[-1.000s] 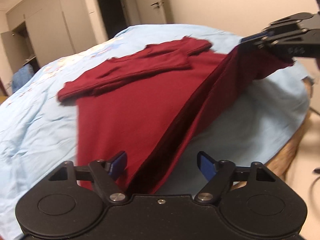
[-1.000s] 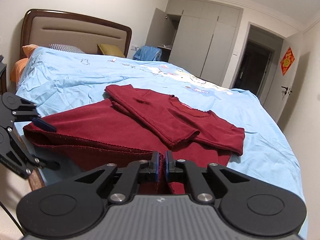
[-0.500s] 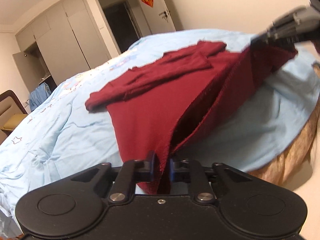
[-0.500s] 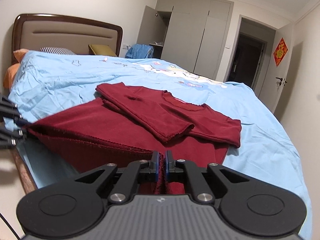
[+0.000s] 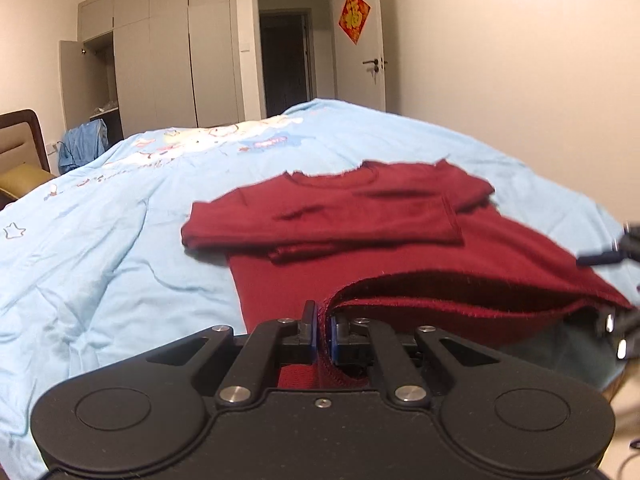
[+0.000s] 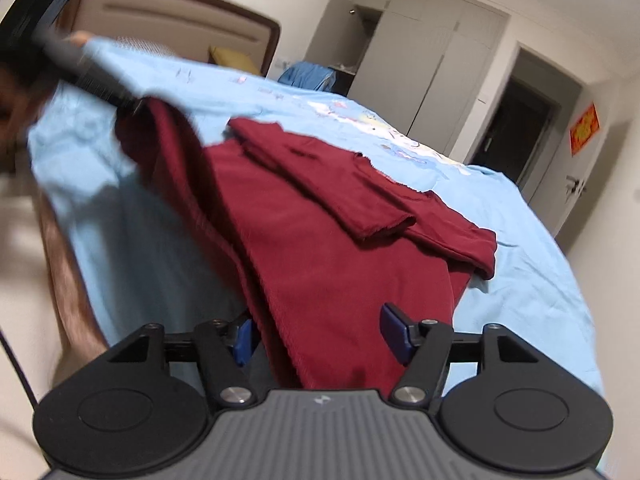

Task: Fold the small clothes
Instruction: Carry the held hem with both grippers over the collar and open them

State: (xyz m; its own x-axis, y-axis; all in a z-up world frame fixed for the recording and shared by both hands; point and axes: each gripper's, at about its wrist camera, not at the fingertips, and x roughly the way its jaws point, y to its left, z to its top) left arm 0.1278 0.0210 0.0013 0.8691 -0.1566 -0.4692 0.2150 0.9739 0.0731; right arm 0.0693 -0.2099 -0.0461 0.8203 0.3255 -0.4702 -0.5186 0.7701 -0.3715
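While the left claw pinches the red shirt hem, the right claw gapes around it.

The shirt lay on the bedspread, near the foot-end edge of the bed, w/ both sleeves folded in across the chest. Its hem edge was raised off the cover – one corner sat between the closed jaws of the left gripper, the other end ran right toward the right gripper, whose fingers stood apart w/ the hem cloth lying between them. Behind the shirt the bedspread ran back to the wardrobe and doorway. Headboard and pillow were at the far left – beyond the bed, by the wardrobe, hung a garment.
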